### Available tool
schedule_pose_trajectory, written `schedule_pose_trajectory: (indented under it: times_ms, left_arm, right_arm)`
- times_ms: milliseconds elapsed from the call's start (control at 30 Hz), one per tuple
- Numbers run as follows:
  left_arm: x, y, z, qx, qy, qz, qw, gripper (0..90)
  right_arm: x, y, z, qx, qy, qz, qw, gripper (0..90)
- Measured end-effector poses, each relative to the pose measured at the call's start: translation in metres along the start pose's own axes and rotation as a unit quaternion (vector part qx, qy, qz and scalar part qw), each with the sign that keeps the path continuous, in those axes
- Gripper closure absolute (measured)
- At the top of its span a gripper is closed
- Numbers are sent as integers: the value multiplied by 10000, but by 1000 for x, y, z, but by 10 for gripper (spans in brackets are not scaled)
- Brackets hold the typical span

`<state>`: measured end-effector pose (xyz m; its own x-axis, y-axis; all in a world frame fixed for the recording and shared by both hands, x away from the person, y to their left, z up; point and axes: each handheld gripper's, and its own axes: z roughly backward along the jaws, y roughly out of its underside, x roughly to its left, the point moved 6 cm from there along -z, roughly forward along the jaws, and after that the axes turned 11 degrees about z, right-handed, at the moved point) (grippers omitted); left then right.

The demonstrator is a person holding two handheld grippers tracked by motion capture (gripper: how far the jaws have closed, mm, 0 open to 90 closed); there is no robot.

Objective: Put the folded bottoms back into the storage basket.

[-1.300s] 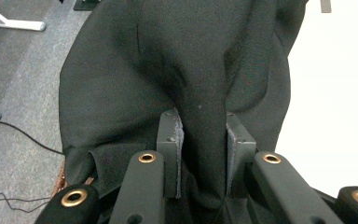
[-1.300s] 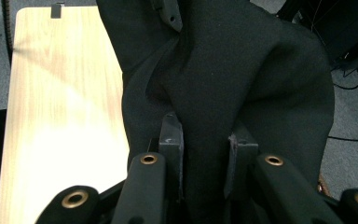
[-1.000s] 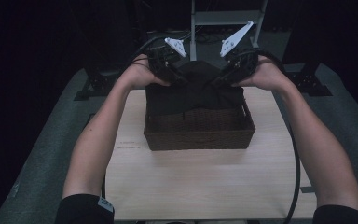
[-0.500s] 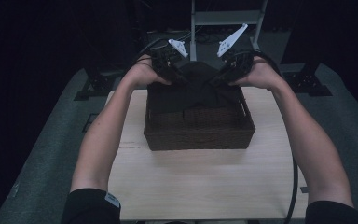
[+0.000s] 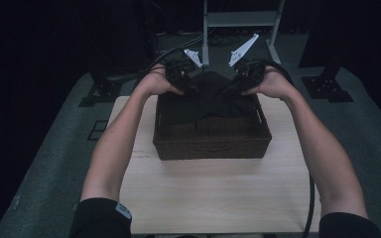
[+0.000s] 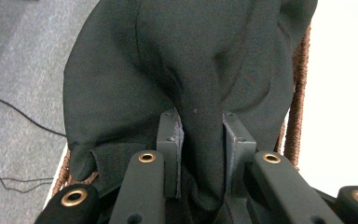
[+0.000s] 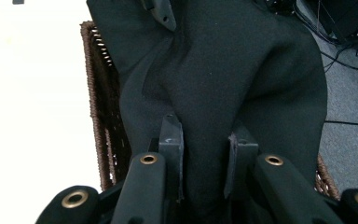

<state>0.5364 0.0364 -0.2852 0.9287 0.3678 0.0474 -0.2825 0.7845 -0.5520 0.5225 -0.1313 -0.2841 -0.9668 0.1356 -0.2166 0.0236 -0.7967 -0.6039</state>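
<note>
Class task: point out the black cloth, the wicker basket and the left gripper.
black cloth (image 6: pixel 135 79), left gripper view, broad upper fold
wicker basket (image 5: pixel 212 141), high view, front wall
left gripper (image 5: pixel 191 88), high view, jaw tips on the cloth

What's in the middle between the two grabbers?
In the high view, a raised stretch of black cloth spans from the left gripper to the right gripper, above the wicker basket.
</note>
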Motion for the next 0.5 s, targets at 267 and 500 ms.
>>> schedule_pose_trajectory:
  times_ms: [267, 500]
  left_arm:
    - [1, 2, -8, -89, 7, 34, 10000, 724]
    - [1, 8, -18, 12, 24, 89, 10000, 724]
  right_arm:
    - [-2, 5, -3, 70, -14, -7, 10000, 722]
    - [-2, 10, -13, 154, -48, -29, 9999, 721]
